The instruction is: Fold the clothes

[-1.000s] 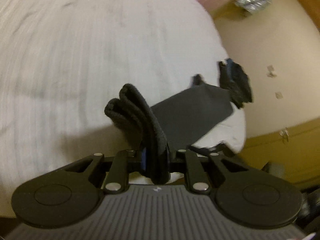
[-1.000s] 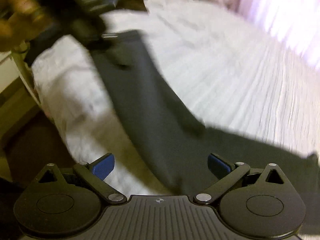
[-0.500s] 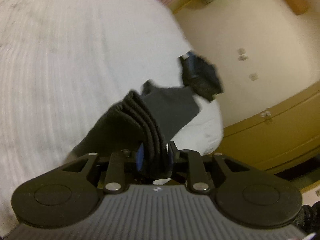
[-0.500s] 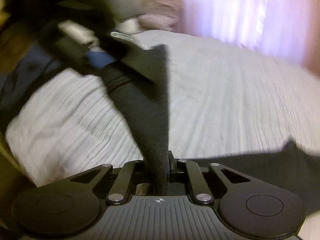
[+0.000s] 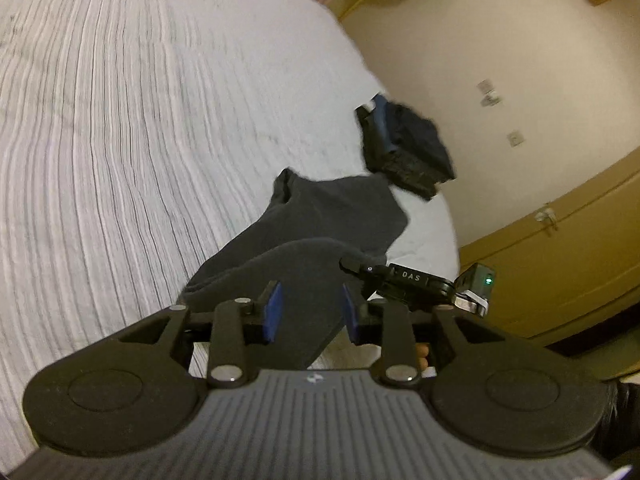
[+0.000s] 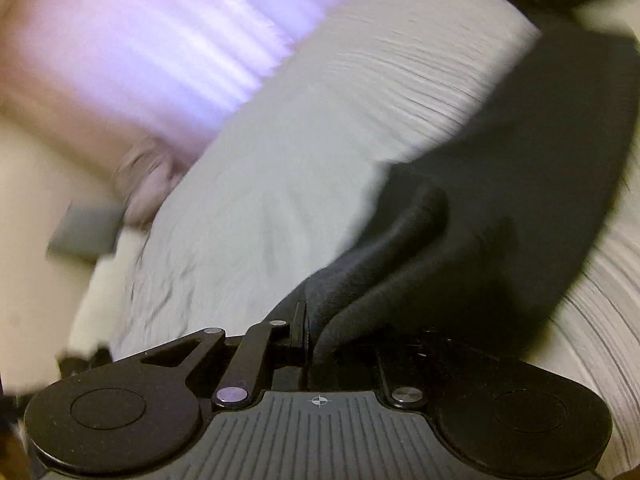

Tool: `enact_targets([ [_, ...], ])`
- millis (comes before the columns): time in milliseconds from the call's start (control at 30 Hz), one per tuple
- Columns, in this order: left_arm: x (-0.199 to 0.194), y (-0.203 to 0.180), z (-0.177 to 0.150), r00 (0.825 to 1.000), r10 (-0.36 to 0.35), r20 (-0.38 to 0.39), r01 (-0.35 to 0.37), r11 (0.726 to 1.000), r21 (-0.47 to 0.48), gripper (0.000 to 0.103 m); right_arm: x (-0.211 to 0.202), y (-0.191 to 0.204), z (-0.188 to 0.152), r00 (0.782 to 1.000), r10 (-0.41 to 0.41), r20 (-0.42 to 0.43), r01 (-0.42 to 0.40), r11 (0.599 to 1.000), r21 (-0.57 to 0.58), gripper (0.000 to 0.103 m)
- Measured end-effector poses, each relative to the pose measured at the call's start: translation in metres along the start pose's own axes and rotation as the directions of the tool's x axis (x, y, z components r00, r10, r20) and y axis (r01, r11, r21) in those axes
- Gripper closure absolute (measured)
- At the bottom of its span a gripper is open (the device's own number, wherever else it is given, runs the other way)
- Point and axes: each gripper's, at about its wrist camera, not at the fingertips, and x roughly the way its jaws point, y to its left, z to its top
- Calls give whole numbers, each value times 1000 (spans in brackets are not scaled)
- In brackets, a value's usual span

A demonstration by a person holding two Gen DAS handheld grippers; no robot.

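Note:
A dark grey garment (image 5: 320, 216) lies folded over on the white striped bed cover (image 5: 120, 120). My left gripper (image 5: 308, 312) is open, its blue pads (image 5: 274, 308) apart with the cloth lying loose between them. My right gripper (image 6: 310, 332) is shut on a bunched fold of the same dark garment (image 6: 500, 184), which stretches away to the right over the bed. The right gripper also shows in the left wrist view (image 5: 416, 284), at the garment's near right edge.
A stack of folded dark clothes (image 5: 404, 152) sits near the bed's far corner. Beyond the bed are a beige wall (image 5: 520, 60) and a wooden cabinet (image 5: 560, 260). A bright curtain (image 6: 140, 40) lies past the bed in the blurred right wrist view.
My left gripper has opened and let go of the bunched cloth. My right gripper closed on the garment and swung it round over the bed.

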Motion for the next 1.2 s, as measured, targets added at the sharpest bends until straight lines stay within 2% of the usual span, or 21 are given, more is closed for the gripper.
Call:
enact_targets([
  [100,39,-7,3,997,43,-68,-45,999,-23,77,14,-56,14,998,-10,-58,21,981,193,92],
  [167,61,-14,4,992,66,-104,-68,998,-17,77,15,-69,18,997,27,-77,-7,969,247,92],
  [267,88,-25,11,989,63,-138,-65,998,-9,77,11,-78,29,994,67,-82,-36,944,329,92],
  [333,99,-32,19,988,53,-142,-52,999,7,77,4,-61,44,993,110,-39,-96,959,268,92],
  [367,105,-35,23,988,48,-144,-46,999,16,76,-3,-52,51,986,169,1,-165,963,212,92],
  [433,115,-38,29,986,42,-159,-37,999,34,74,-18,-36,66,957,282,68,-288,953,97,92],
  [467,120,-40,31,984,47,-171,-40,998,45,74,-18,-40,69,956,281,82,-287,954,82,92],
  [567,128,-39,31,975,71,-211,-54,995,89,74,-3,-83,57,990,133,42,-139,968,209,92],
  [600,128,-37,30,973,78,-219,-58,994,97,74,5,-102,52,997,73,6,-72,956,283,85],
  [633,128,-34,29,970,85,-226,-62,993,103,74,5,-113,48,999,36,4,-36,944,329,81],
  [700,128,-29,27,966,100,-237,-75,991,113,73,6,-132,41,999,-32,-4,31,911,411,81],
  [800,125,-19,23,960,143,-242,-111,984,140,73,1,-126,39,999,-42,18,32,922,387,80],
  [967,124,-9,20,953,186,-240,-142,971,192,73,2,-126,34,998,-43,36,24,910,413,80],
  [1033,128,-10,21,952,191,-238,-135,962,236,72,1,-124,29,998,-42,42,21,908,418,80],
  [1200,152,-21,26,956,149,-254,-36,916,400,65,-13,-119,16,998,-23,53,-3,896,444,80],
])
